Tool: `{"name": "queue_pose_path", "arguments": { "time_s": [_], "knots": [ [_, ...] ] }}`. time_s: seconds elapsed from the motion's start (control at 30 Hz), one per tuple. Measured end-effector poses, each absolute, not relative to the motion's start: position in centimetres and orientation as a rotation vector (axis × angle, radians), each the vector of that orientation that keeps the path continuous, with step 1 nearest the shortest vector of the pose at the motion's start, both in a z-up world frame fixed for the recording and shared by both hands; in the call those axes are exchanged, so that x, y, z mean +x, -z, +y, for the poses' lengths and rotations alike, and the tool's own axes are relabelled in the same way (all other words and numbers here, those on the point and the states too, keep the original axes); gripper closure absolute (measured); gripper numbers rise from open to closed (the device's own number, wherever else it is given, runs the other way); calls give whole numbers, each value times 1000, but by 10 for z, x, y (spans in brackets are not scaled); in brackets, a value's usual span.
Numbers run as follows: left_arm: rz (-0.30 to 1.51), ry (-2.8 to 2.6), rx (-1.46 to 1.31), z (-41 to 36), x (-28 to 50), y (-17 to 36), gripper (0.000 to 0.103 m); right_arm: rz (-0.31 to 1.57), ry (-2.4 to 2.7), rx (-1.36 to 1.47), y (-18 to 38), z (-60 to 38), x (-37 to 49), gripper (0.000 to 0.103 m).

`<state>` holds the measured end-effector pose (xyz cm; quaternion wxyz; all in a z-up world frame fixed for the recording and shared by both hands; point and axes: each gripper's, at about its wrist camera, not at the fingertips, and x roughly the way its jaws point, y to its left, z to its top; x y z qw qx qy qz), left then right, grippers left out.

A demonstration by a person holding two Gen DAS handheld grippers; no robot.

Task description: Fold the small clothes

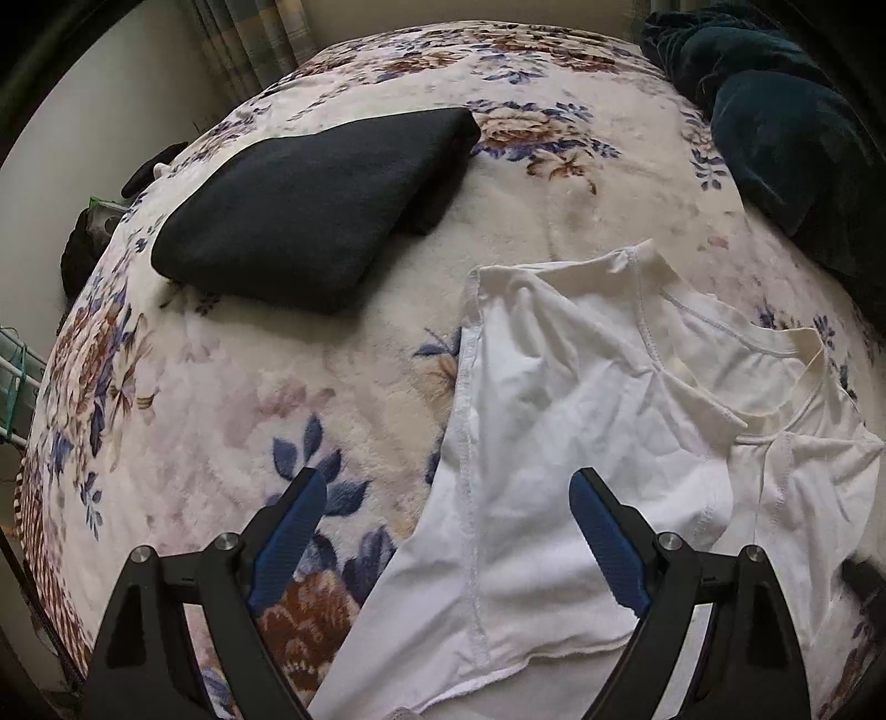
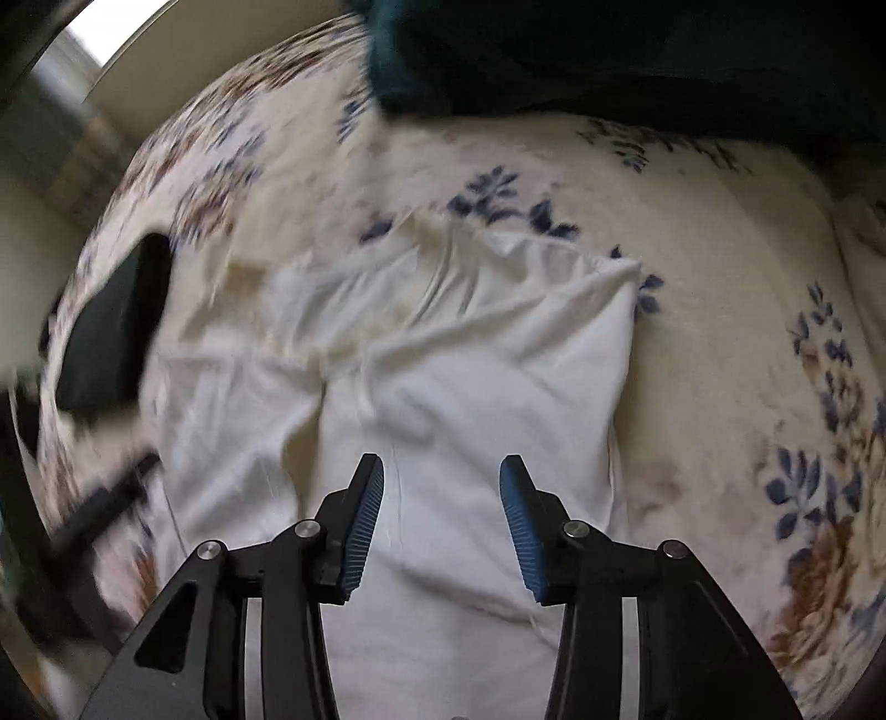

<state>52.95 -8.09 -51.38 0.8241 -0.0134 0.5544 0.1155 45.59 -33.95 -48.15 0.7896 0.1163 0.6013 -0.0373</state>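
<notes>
A white T-shirt (image 1: 581, 415) lies crumpled on the floral blanket (image 1: 221, 415), its neckline toward the right and one side folded over. My left gripper (image 1: 447, 477) hangs open and wide over the shirt's left seam and hem, with nothing between its blue pads (image 1: 288, 531). In the blurred right wrist view, my right gripper (image 2: 441, 461) stands open above the white T-shirt (image 2: 443, 354). Its pads are apart and grip no cloth.
A folded black garment (image 1: 310, 210) rests on the blanket to the upper left, also seen as the folded black garment (image 2: 111, 332). A dark teal blanket (image 1: 786, 138) is heaped at the far right. The bed edge, wall and curtain (image 1: 249, 39) lie to the left.
</notes>
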Motion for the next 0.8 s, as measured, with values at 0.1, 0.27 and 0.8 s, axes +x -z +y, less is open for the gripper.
{"name": "queue_pose_path", "arguments": {
  "time_s": [0.1, 0.27, 0.8],
  "knots": [
    [1184, -254, -18, -78, 523, 516, 13, 1369, 38, 63, 518, -296, 446, 57],
    [1204, -263, 43, -73, 510, 528, 13, 1391, 44, -6, 555, -267, 449, 94],
    [1237, -160, 64, -92, 482, 491, 13, 1377, 296, 106, 450, -331, 405, 9]
  ]
}}
